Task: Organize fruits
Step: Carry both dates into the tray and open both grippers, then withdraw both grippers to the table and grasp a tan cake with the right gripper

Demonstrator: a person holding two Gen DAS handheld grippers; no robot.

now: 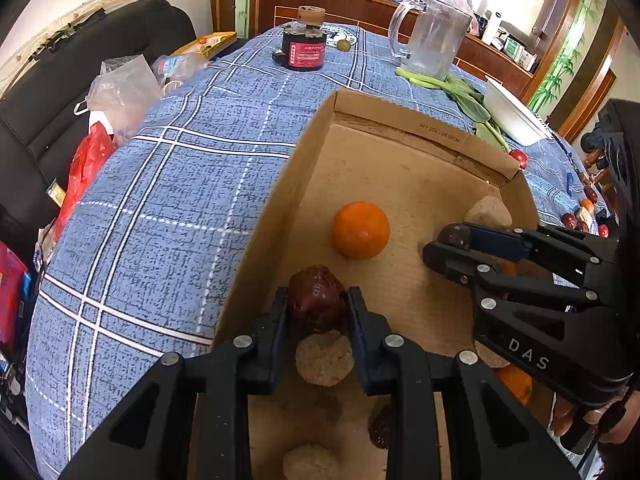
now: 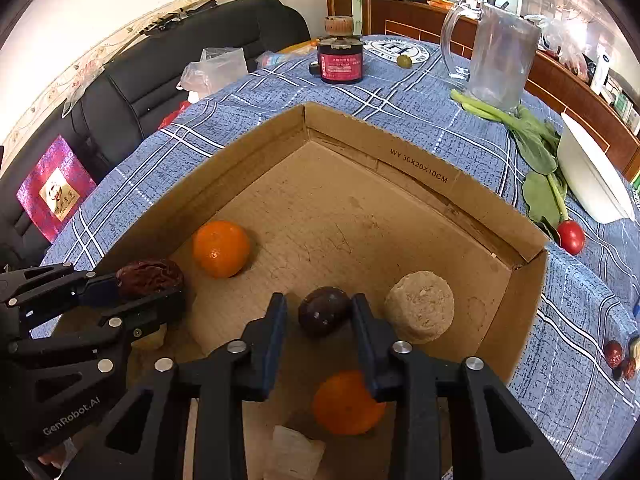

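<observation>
An open cardboard box [image 1: 404, 118] [image 2: 420, 160] sits on the blue plaid table. My left gripper [image 1: 318, 300] is shut on a wrinkled red date [image 1: 317, 298] [image 2: 150, 276] and holds it inside the box near its left wall. My right gripper [image 2: 320, 304] is shut on a dark purple round fruit [image 2: 323, 310] [image 1: 454, 235] inside the box. In the box lie an orange [image 1: 361, 230] [image 2: 221, 248], a second orange [image 2: 346, 402], and several beige round cakes [image 2: 420, 306] [image 1: 324, 356].
Outside the box: a red tomato [image 2: 571, 236], leafy greens [image 2: 536, 148], a white tub [image 2: 592, 176], a clear pitcher [image 2: 498, 56], a black-and-red jar [image 2: 340, 60], a green fruit [image 2: 405, 61], loose dates [image 2: 618, 356]. A black sofa [image 2: 160, 80] with bags stands left.
</observation>
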